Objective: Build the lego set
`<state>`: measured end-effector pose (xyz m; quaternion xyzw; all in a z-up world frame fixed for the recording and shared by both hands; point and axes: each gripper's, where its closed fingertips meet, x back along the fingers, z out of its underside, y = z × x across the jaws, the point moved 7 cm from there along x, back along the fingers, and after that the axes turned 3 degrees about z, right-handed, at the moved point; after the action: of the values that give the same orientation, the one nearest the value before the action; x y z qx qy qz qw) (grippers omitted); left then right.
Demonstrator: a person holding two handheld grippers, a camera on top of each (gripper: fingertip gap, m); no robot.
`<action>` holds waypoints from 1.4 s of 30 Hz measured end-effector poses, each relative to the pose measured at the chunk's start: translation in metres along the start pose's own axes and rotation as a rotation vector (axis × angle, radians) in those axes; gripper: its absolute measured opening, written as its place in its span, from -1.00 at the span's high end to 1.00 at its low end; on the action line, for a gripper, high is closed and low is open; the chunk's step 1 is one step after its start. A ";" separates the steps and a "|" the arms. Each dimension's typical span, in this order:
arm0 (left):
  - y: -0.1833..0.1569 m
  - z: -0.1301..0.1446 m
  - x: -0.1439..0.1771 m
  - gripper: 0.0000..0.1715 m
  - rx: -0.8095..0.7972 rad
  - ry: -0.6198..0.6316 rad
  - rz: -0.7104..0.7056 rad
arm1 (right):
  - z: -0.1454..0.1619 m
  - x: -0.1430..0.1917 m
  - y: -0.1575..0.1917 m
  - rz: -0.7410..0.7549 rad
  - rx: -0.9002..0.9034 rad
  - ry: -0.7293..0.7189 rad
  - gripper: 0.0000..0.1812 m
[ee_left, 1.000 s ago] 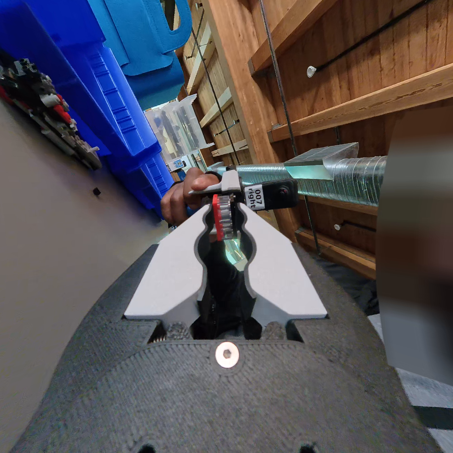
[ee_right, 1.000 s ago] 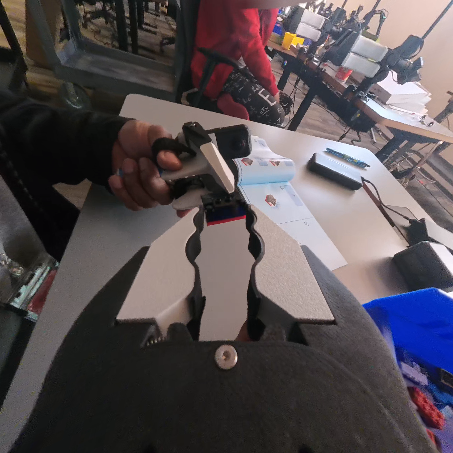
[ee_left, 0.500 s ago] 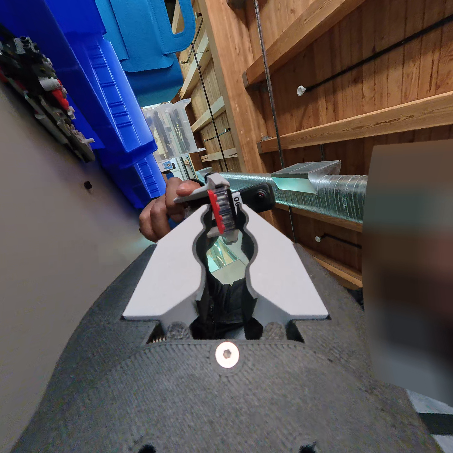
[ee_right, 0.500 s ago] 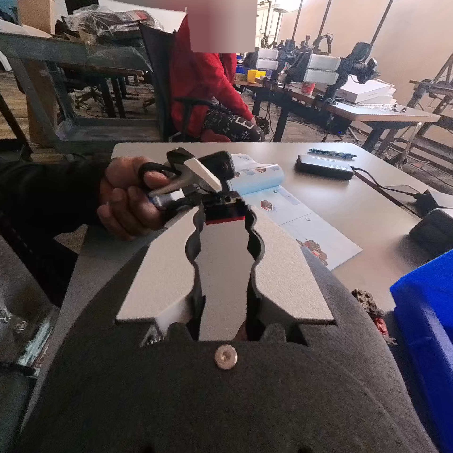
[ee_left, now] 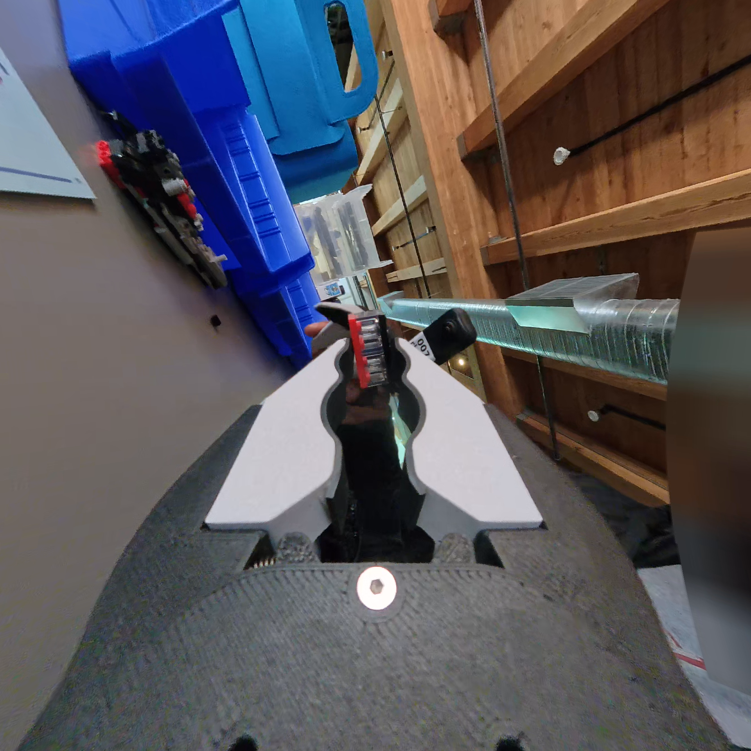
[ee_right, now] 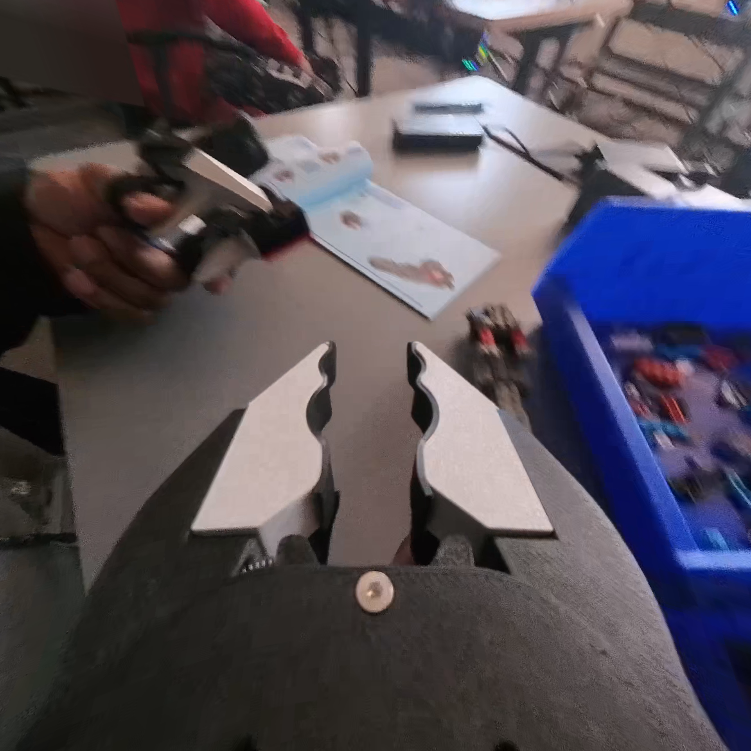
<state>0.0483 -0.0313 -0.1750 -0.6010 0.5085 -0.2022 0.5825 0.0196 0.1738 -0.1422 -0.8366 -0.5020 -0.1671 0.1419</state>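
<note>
My left gripper (ee_left: 372, 355) is shut on a small lego piece (ee_left: 363, 345), a red plate with clear and black bricks, held in the air. In the right wrist view the left gripper (ee_right: 280, 231) is held by a hand at the upper left, with the dark piece (ee_right: 290, 237) at its tips. My right gripper (ee_right: 370, 353) is open and empty above the grey table (ee_right: 244, 345), apart from the piece. Part of the right gripper (ee_left: 337, 321) shows just behind the piece in the left wrist view. A partly built black and red model (ee_right: 498, 349) lies on the table by the bin, and also shows in the left wrist view (ee_left: 162, 203).
A blue bin (ee_right: 650, 365) of loose lego pieces stands at the right, and blue bins (ee_left: 227, 142) also show in the left wrist view. An open instruction booklet (ee_right: 386, 235) lies on the table. A black box (ee_right: 437, 132) and a cable lie farther back. A person in red sits behind.
My right gripper has let go of the lego piece, opened and drawn back and down toward the table. My left gripper still holds the piece.
</note>
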 end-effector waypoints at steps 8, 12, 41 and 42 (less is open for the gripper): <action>0.002 0.002 -0.002 0.79 -0.027 0.008 -0.038 | 0.046 -0.018 -0.023 0.149 -0.148 0.298 0.67; 0.002 0.001 -0.002 0.79 -0.026 0.002 -0.037 | 0.052 -0.028 -0.028 0.191 -0.141 0.340 0.68; 0.006 -0.007 0.007 0.80 -0.015 -0.074 -0.084 | 0.031 -0.044 0.007 0.012 -0.098 0.192 0.76; 0.006 -0.008 0.008 0.80 -0.015 -0.077 -0.084 | 0.031 -0.049 0.011 -0.002 -0.085 0.209 0.76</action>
<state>0.0425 -0.0406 -0.1813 -0.6335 0.4616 -0.1991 0.5882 0.0118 0.1428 -0.1918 -0.8195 -0.4776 -0.2745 0.1577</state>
